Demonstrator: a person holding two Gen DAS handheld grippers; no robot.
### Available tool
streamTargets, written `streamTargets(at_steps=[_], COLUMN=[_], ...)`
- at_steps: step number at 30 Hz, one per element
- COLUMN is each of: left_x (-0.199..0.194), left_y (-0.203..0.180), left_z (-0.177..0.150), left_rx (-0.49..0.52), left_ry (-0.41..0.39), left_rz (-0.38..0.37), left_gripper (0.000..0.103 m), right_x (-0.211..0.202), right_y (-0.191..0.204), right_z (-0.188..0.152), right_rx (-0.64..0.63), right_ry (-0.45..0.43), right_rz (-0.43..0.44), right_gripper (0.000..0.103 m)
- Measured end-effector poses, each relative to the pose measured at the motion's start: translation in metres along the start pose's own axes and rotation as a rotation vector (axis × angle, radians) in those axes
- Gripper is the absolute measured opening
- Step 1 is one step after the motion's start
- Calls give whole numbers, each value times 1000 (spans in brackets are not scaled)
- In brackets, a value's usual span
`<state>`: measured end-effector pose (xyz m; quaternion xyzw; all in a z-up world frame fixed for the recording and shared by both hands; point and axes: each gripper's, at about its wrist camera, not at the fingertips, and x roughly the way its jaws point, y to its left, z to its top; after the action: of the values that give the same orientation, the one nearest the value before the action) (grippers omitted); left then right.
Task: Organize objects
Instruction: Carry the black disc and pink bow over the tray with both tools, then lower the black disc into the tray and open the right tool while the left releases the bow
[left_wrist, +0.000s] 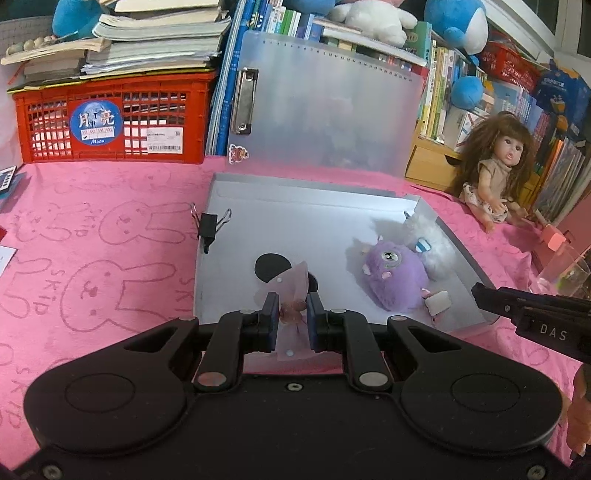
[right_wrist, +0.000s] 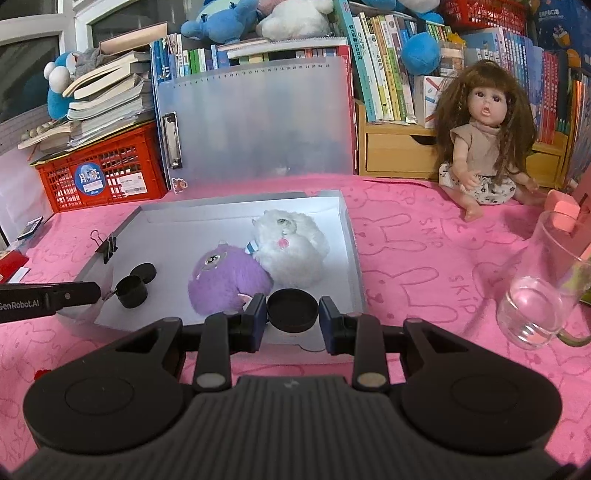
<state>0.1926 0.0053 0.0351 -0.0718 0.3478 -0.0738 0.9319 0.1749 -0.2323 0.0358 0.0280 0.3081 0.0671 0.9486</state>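
On the pink cloth (right_wrist: 424, 240) lies a shallow white tray (right_wrist: 349, 236). Toward its far right corner sit a white plush (right_wrist: 291, 243) and a purple plush (right_wrist: 225, 280), touching. At the near edge, the right gripper (right_wrist: 292, 314) is clamped on a black cap (right_wrist: 292, 309) — the left gripper (left_wrist: 291, 317) pinches a translucent packet (left_wrist: 291, 286).

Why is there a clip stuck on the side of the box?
That does look odd. A black binder clip is pinched onto the left wall of the grey box, tilted over, while the purple toy and white toy lie inside.
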Motion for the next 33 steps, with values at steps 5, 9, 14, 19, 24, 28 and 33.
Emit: streamTargets(at_steps=[5, 9, 14, 19, 24, 28, 33], left_x=[13, 23, 32, 43, 56, 66, 78], left_y=[2, 4, 3, 3, 5, 4, 5], left_z=[3, 5, 9, 18, 28, 35, 45], left_rx=[-2, -13, -5, -2, -2, 14, 9], left_ry=[37, 62, 62, 56, 53, 53, 51], left_rz=[-3, -3, 8, 27, 43, 51, 61], left_gripper=[14, 9, 9, 9, 9, 9, 9], right_x=[10, 21, 35, 43, 54, 63, 74], right_y=[2, 1, -6, -9, -10, -11, -13], right_z=[2, 5, 8, 15, 23, 30, 39], right_rx=[1, 18, 85, 106, 113, 121, 137], right_ry=[25, 55, 90, 94, 106, 115, 129], right_rz=[4, 13, 35, 49, 58, 64, 66], right_gripper=[36, 36, 36, 36, 36, 36, 36])
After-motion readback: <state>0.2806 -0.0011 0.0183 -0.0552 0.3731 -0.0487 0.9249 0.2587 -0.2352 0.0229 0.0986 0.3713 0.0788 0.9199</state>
